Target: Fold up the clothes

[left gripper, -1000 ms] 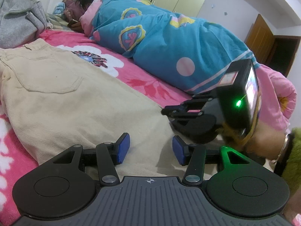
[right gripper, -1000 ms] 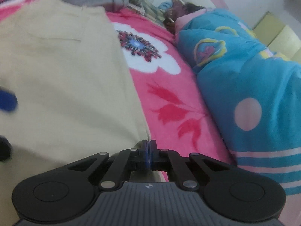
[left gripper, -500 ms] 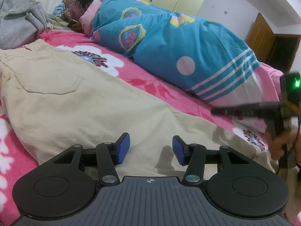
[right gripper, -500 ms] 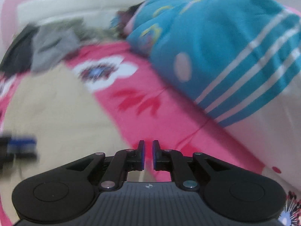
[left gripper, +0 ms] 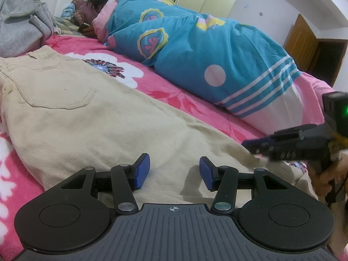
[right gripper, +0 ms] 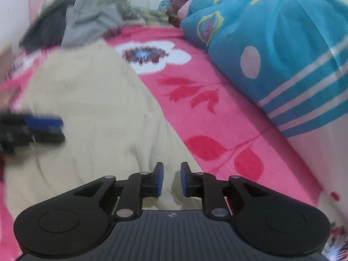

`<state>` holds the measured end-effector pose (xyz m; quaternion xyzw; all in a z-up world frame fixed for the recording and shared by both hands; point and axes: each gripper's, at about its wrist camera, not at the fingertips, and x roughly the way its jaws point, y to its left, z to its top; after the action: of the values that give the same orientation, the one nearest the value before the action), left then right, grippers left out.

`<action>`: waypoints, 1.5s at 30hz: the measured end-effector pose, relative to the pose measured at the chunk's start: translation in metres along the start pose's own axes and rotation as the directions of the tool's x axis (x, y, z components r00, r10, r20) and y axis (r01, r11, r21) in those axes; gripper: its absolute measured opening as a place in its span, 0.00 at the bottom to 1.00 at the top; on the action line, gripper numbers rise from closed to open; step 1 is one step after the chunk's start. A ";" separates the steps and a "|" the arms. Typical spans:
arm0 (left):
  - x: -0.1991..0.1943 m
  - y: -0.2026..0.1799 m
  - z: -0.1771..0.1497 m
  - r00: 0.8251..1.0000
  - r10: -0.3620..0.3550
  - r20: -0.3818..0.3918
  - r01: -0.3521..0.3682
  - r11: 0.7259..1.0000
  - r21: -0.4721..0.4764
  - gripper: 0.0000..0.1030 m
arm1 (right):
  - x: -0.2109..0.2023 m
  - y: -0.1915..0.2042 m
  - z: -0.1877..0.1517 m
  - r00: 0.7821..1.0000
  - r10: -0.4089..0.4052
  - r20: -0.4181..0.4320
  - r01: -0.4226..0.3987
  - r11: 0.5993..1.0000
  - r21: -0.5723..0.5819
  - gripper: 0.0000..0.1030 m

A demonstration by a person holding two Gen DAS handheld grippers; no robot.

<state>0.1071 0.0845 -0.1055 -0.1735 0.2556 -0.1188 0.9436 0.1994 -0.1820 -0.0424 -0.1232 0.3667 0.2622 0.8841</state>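
Beneath both claws, beige trousers [left gripper: 91, 117] lie spread on the bed [left gripper: 180, 102]. Left claw [left gripper: 174, 172] hangs half-open, empty; right claw [right gripper: 172, 178] is opening, holding nothing.

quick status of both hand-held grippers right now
Left hand-held gripper: open, empty, over the beige trousers.
Right hand-held gripper: jaws opening, nothing between them.

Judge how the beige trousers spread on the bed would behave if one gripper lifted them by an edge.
The beige trousers lie flat and follow the pink blanket beneath with soft creases, so they would probably droop and trail rather than hold shape. The ribbed, thick-looking weave and stitched pocket suggest some weight, likely sagging from a single pinch. That texture should also keep the pads from slipping.
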 end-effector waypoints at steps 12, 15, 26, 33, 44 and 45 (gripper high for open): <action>0.000 0.000 0.000 1.000 0.001 0.001 -0.001 1.000 0.000 0.49 | 0.022 0.000 -0.003 0.996 0.067 -0.064 -0.065 0.997 0.029 0.21; 0.000 0.000 -0.001 1.000 0.001 0.001 -0.001 1.000 0.001 0.49 | 0.023 -0.005 -0.002 0.994 0.077 -0.074 -0.074 0.996 0.039 0.23; 0.000 0.000 -0.001 1.000 0.001 0.002 -0.001 1.000 0.001 0.49 | 0.021 0.036 -0.002 0.973 -0.230 -0.007 0.220 0.942 -0.255 0.03; 0.000 0.000 -0.001 1.000 0.005 0.002 -0.005 1.000 0.008 0.49 | 0.052 0.042 -0.013 0.912 -0.411 0.011 0.390 0.854 -0.344 0.04; -0.020 -0.015 0.002 0.995 -0.030 0.096 0.024 0.998 0.065 0.50 | -0.117 -0.052 -0.054 0.847 -0.531 -0.005 0.499 0.792 0.353 0.16; -0.022 -0.021 0.005 0.994 -0.052 0.096 0.045 0.996 0.074 0.50 | -0.135 -0.053 -0.066 0.846 -0.534 -0.008 0.495 0.778 0.387 0.24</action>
<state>0.0879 0.0739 -0.0837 -0.1513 0.2003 -0.1420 0.9575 0.1100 -0.3032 0.0086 -0.0343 0.3167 -0.0583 0.9461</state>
